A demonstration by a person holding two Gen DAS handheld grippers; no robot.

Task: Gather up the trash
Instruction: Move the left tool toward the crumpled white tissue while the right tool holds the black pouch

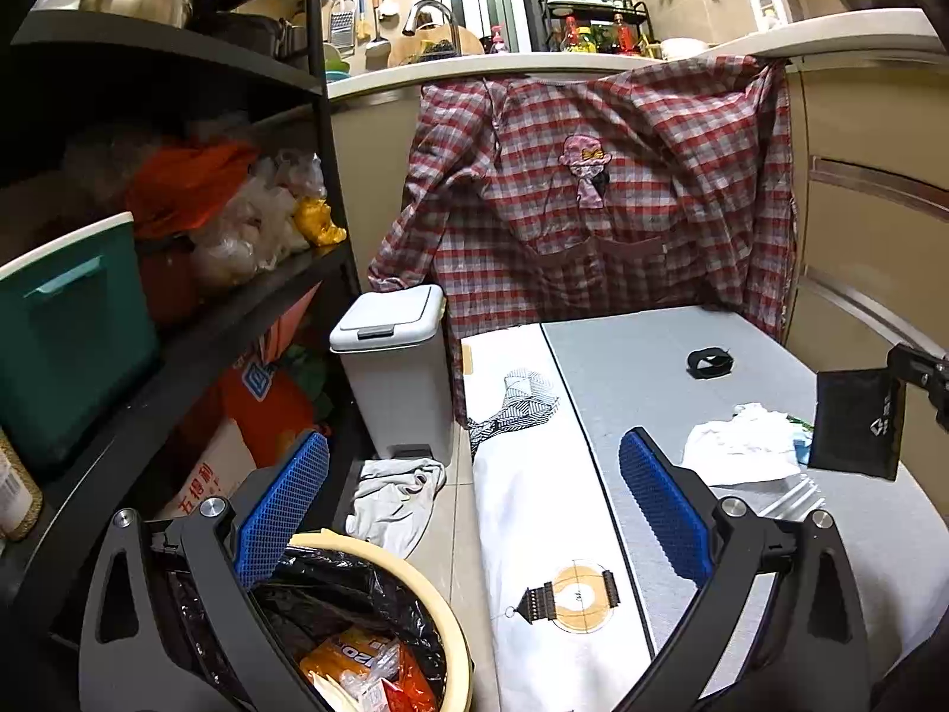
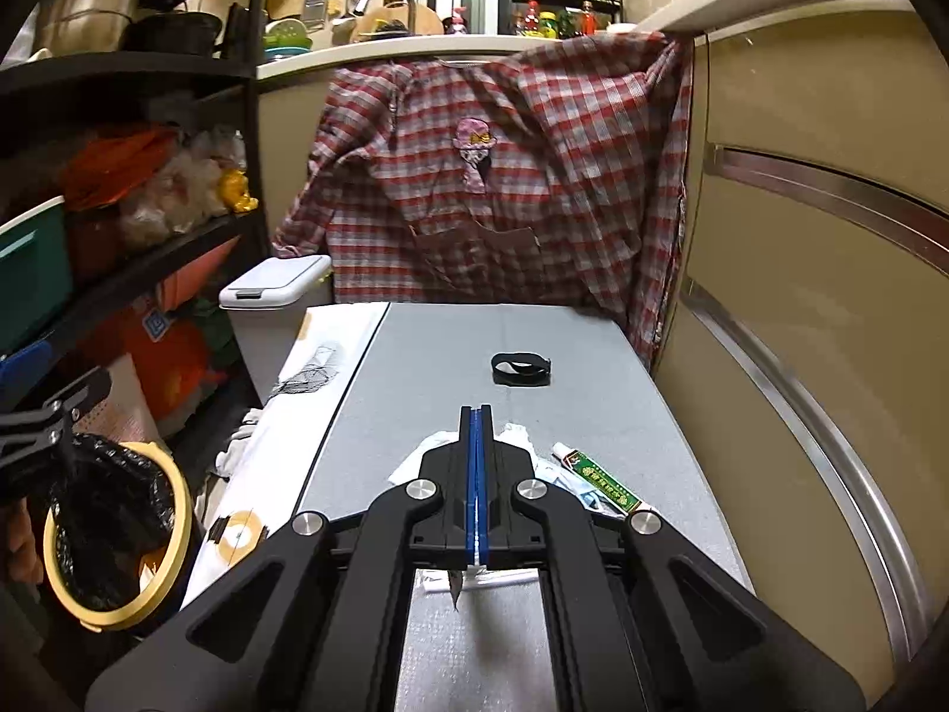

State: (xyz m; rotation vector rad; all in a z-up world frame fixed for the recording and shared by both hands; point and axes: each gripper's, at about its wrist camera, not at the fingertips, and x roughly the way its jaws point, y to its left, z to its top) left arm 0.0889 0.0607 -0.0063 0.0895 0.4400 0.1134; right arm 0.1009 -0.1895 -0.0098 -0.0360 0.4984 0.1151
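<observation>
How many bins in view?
2. A white lidded bin stands on the floor against the plaid apron. A round beige bin lined with a black bag sits below the left gripper. The shelves may hide others.

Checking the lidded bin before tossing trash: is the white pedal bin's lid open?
No, the white pedal bin has its lid lying flat and closed.
</observation>
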